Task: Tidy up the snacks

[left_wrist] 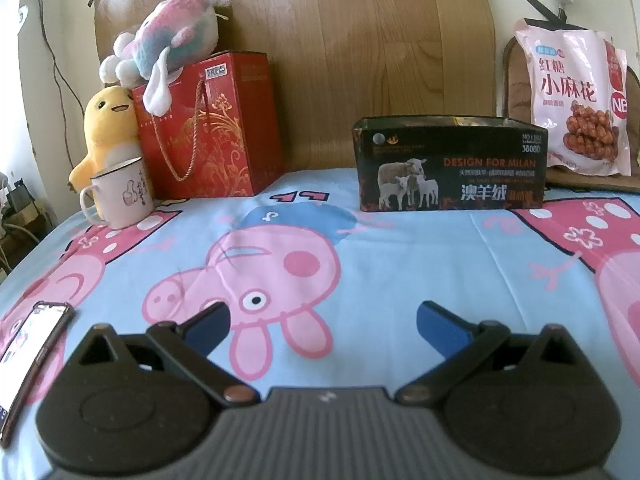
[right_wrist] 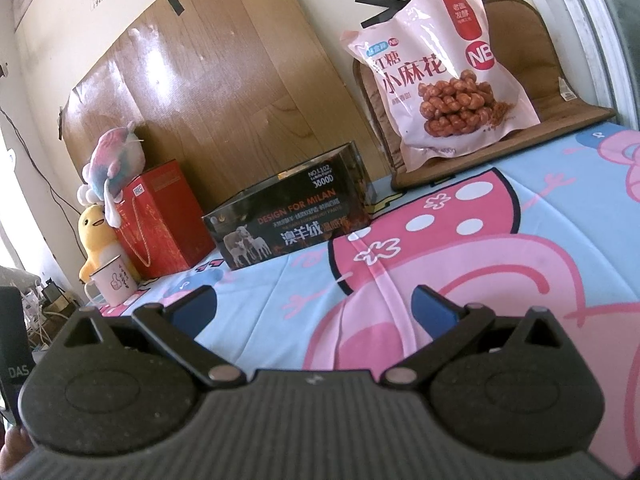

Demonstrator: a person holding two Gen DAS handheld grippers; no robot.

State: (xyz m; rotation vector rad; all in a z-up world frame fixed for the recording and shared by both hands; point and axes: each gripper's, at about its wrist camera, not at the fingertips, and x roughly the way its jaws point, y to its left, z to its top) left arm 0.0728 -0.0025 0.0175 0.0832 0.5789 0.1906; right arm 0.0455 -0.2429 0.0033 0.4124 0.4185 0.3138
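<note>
A pink snack bag [left_wrist: 576,96] with fried twists printed on it leans upright on a brown cushion at the back right; it also shows in the right wrist view [right_wrist: 440,76]. A dark open-top box [left_wrist: 450,164] with sheep on its front stands on the blue cartoon sheet, left of the bag; it also shows in the right wrist view [right_wrist: 296,216]. My left gripper [left_wrist: 322,320] is open and empty, low over the sheet, well short of the box. My right gripper [right_wrist: 314,304] is open and empty, short of the box and bag.
A red gift bag [left_wrist: 208,128] with a pastel plush [left_wrist: 168,44] on top stands at the back left, beside a yellow plush [left_wrist: 106,128] and a white mug [left_wrist: 122,194]. A phone [left_wrist: 28,360] lies at the near left. A brown cushion [right_wrist: 516,80] and wooden board [left_wrist: 360,60] back the bed.
</note>
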